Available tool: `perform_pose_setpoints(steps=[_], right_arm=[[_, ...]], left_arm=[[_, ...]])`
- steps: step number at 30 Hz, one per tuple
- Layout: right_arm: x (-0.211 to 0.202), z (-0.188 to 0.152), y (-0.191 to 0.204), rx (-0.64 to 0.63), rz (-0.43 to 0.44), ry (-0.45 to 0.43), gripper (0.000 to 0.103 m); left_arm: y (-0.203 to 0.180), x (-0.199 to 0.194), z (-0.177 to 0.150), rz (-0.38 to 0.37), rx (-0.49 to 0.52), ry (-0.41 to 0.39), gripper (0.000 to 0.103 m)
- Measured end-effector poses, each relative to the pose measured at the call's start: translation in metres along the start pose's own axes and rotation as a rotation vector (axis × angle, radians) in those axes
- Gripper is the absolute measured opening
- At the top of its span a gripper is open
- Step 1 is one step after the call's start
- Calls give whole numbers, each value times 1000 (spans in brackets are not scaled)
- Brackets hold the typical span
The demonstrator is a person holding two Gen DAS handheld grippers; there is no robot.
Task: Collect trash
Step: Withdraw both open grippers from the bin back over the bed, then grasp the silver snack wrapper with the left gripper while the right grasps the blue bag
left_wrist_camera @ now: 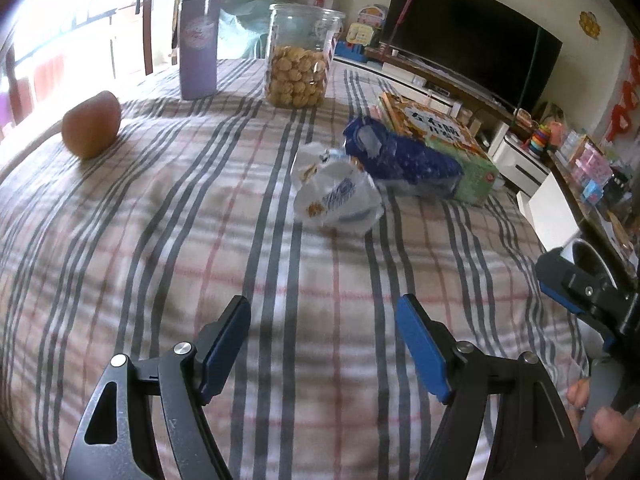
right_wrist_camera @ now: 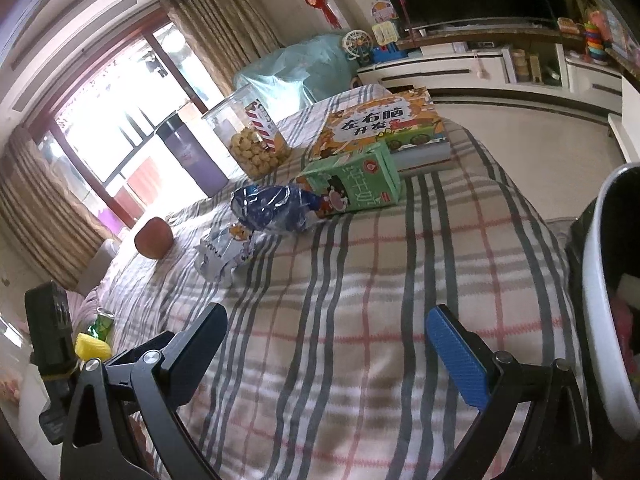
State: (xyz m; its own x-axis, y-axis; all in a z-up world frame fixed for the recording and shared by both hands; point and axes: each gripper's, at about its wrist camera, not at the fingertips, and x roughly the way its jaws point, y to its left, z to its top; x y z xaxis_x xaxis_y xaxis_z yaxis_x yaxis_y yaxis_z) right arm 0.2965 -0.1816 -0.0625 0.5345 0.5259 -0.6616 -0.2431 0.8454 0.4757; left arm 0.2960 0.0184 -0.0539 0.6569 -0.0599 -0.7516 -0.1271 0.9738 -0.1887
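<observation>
**A:** Where's the trash right now?

**B:** Mid-table on the checked cloth (left_wrist_camera: 168, 240): a crumpled white wrapper (left_wrist_camera: 336, 192), and touching it on the far right, a blue foil bag (left_wrist_camera: 400, 156) that leans on the green carton (left_wrist_camera: 472, 168). There's a white bin (right_wrist_camera: 600, 320) at the table's near right edge.

**A:** And your jaws?

**B:** My left gripper (left_wrist_camera: 324, 344) stands wide, nothing between the fingers, well short of the wrapper. My right gripper (right_wrist_camera: 328, 344) is just as wide and just as empty.

**A:** What worries you?

**B:** The wrapper is light and puffy. If I come in low, a fingertip may shove it away instead of straddling it, or the pads could bite into the soft cloth and drag everything along.

**A:** Anything near it at risk?

**B:** The blue bag touches both wrapper and carton, so a careless pinch might take two things or tug the carton. Farther left, the cookie jar (left_wrist_camera: 300, 60) and purple tumbler (left_wrist_camera: 198, 40) stand upright; a pulled cloth could tip them, and the brown fruit (left_wrist_camera: 92, 124) could roll.
</observation>
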Motion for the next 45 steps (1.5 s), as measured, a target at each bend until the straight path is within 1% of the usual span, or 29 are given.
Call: perform_pose_setpoints(steps=[3, 9, 15, 18, 19, 20, 21, 23, 26, 34, 37, 38, 40, 42, 43, 44, 45], right_arm=[[4, 6, -2, 9, 3, 2, 101], [12, 14, -7, 19, 2, 7, 101], [21, 17, -9, 35, 15, 17, 101], [25, 19, -9, 35, 19, 13, 101], [26, 20, -8, 35, 21, 11, 101], [27, 21, -7, 34, 24, 9, 101], [28, 22, -7, 35, 25, 8, 101], [32, 24, -5, 41, 33, 12, 101], [37, 28, -3, 41, 40, 10, 101], [61, 37, 10, 8, 51, 13, 100], [67, 42, 17, -10, 52, 4, 98], [69, 44, 20, -20, 52, 0, 96], [75, 48, 26, -45, 63, 6, 81], [81, 49, 30, -57, 51, 28, 37], [83, 48, 31, -55, 45, 39, 28], [82, 47, 30, -52, 51, 43, 24], [79, 44, 30, -49, 56, 40, 23]], left_arm=[[-2, 12, 12, 4, 4, 1, 75], [-3, 36, 30, -21, -14, 12, 75], [-1, 51, 39, -31, -15, -4, 75], [-2, 55, 41, -32, -2, -16, 73], [-2, 57, 41, -38, 1, -17, 67], [-2, 58, 40, -48, 6, -11, 56], [-2, 62, 40, -64, 15, 5, 53], [-3, 65, 40, -75, 22, 11, 36], [0, 63, 38, -88, 33, 3, 31], [24, 34, 20, -127, -21, -8, 30], [31, 25, 10, -135, -39, -1, 30], [32, 23, 7, -136, -42, 2, 30], [32, 18, 2, -136, -44, 5, 30], [33, 14, -1, -137, -47, 8, 30], [33, 12, -3, -137, -48, 8, 30], [33, 10, -4, -137, -48, 8, 30], [33, 9, -5, -137, -48, 8, 30]])
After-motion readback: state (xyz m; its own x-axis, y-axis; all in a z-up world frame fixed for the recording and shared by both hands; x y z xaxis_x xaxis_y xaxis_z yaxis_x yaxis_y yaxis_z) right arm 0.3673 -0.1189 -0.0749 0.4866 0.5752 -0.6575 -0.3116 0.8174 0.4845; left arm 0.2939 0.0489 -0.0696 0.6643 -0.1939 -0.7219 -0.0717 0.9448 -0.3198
